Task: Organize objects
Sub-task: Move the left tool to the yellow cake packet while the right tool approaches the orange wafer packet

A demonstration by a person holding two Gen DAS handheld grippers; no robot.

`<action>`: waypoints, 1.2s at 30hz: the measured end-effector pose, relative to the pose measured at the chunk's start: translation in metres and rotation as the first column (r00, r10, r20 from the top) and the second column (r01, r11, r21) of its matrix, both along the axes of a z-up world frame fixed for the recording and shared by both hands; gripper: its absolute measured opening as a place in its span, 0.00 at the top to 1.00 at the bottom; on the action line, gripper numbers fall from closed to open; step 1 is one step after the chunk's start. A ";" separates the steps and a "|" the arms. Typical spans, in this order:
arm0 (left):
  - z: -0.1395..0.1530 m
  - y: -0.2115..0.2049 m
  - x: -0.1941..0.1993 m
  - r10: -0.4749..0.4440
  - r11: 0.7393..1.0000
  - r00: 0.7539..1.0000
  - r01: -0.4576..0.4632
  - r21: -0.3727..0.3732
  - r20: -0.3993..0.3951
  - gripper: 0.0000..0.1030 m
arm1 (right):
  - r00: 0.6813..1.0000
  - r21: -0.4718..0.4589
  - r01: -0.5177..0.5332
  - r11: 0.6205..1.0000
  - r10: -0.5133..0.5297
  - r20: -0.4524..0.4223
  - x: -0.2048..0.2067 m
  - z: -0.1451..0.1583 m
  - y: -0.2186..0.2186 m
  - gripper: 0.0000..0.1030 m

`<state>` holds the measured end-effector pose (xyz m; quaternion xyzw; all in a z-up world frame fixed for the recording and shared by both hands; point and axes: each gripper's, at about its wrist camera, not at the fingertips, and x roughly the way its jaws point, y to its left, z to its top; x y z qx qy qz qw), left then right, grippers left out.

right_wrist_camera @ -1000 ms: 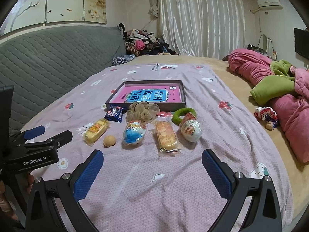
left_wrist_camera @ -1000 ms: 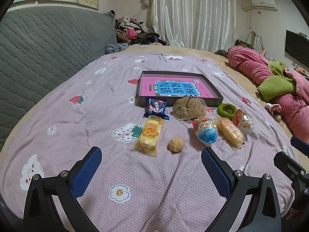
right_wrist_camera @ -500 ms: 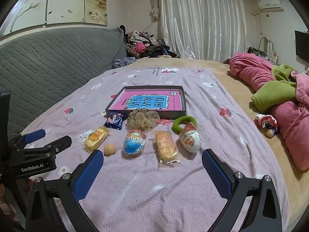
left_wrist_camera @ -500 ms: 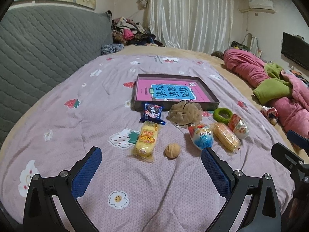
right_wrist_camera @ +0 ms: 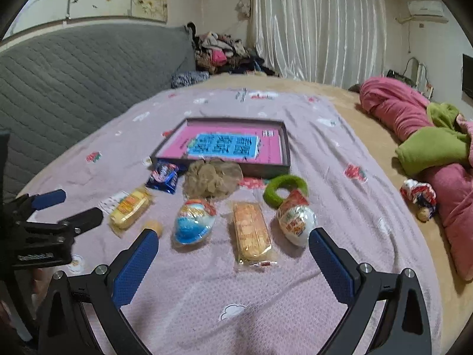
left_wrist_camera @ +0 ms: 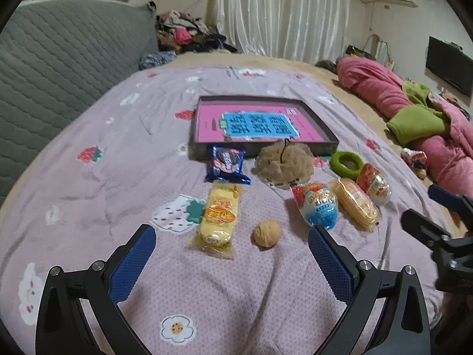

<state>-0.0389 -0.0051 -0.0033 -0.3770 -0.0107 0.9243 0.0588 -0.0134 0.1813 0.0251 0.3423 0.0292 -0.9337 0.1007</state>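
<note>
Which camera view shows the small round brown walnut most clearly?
The left wrist view. There the small round brown walnut lies fully visible on the lilac bedsheet, between the open left gripper fingers. In the right wrist view it is blurred and partly hidden behind a blue finger pad.

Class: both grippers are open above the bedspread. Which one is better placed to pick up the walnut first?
Left. The walnut lies just ahead between the left gripper fingers; for the right gripper it sits off beside its left finger.

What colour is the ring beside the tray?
Green ring, clearest in the right wrist view.
</note>
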 end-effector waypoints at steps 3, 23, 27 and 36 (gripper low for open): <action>-0.012 -0.001 -0.011 -0.013 0.999 0.998 0.011 0.033 0.056 0.00 | 0.999 0.015 0.008 1.000 -0.009 0.033 -0.011 -0.012 0.001 0.00; -0.055 0.003 -0.071 -0.044 0.998 0.989 0.049 -0.029 0.142 0.00 | 0.980 0.141 0.015 0.990 -0.043 0.192 -0.068 -0.061 -0.006 0.23; -0.057 0.005 -0.076 -0.043 0.998 0.988 0.048 -0.029 0.149 0.00 | 0.978 0.127 0.015 0.992 -0.041 0.204 -0.074 -0.064 -0.005 0.26; -0.059 0.005 -0.084 -0.044 0.998 0.989 0.050 -0.039 0.138 0.30 | 0.970 0.114 0.000 0.993 -0.028 0.242 -0.090 -0.075 -0.008 0.49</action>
